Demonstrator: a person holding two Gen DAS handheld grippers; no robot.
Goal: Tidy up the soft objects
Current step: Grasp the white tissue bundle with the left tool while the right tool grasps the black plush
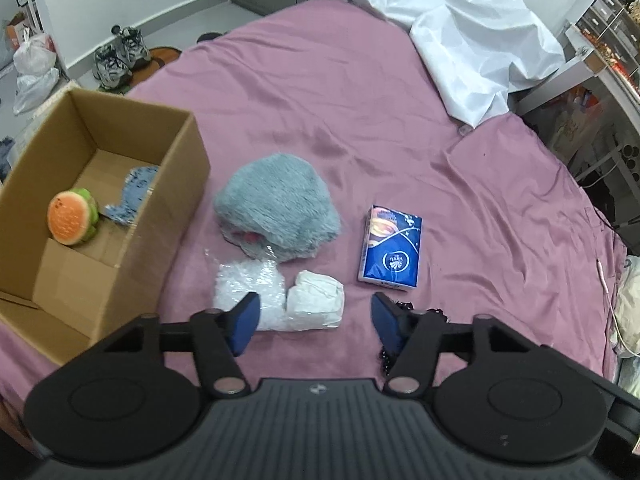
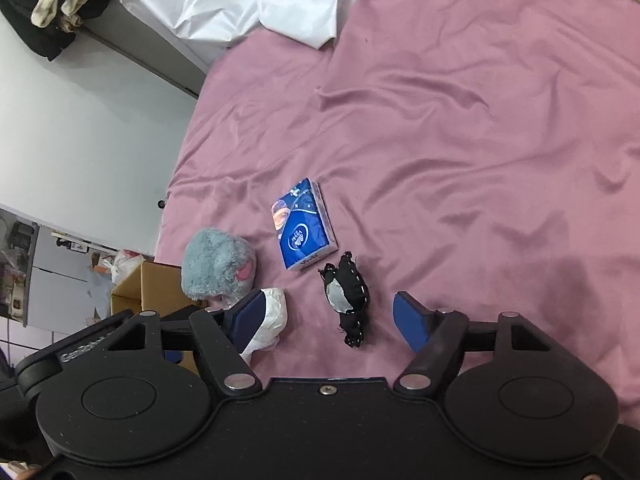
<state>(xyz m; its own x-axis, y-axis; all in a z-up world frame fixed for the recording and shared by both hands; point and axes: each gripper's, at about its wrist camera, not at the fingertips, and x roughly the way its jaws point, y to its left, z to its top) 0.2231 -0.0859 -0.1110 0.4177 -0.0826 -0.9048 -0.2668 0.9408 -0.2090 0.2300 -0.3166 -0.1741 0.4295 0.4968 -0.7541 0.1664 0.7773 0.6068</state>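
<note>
Soft things lie on the pink sheet point(image 1: 360, 92) before our tongs: the white bundle point(image 1: 316, 300) between the apart jaws of the left gripper point(image 1: 316, 322), the black toy point(image 2: 348, 300) between the apart jaws of the right gripper point(image 2: 332, 322).

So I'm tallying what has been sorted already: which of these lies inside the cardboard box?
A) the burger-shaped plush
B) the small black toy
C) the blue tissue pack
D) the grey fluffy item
A: the left wrist view shows the burger-shaped plush on the floor of the cardboard box, while the blue tissue pack, the grey fluffy item and the small black toy lie on the pink sheet.
</note>
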